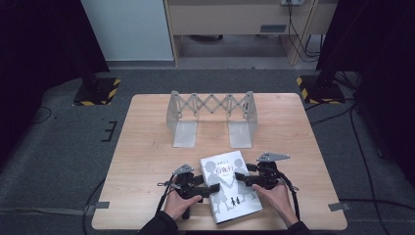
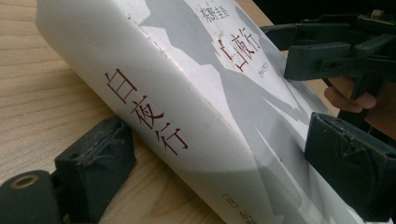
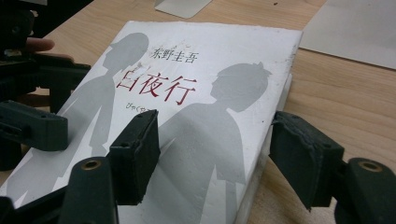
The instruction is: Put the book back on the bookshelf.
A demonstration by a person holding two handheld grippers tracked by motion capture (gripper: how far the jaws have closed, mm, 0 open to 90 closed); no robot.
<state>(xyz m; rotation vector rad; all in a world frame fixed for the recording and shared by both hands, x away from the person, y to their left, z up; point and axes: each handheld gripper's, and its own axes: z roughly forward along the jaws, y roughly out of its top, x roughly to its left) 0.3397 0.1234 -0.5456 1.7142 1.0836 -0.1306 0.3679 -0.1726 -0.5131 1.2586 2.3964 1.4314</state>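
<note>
- pale wooden table on dark grey carpet
- grey metal expanding bookend rack standing upright near the table's far edge
- two yellow-and-black striped stand bases beyond the table

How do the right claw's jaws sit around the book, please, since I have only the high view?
Observer: The right gripper view shows the right claw open. One jaw lies over the book; the other stands off its page edge, with table showing between.
Operator: And the left claw?
Observer: The left claw straddles the spine, one jaw down beside it, one over the book's top face.
Operator: Is anything printed on the spine?
Observer: Red characters run down it.
</note>
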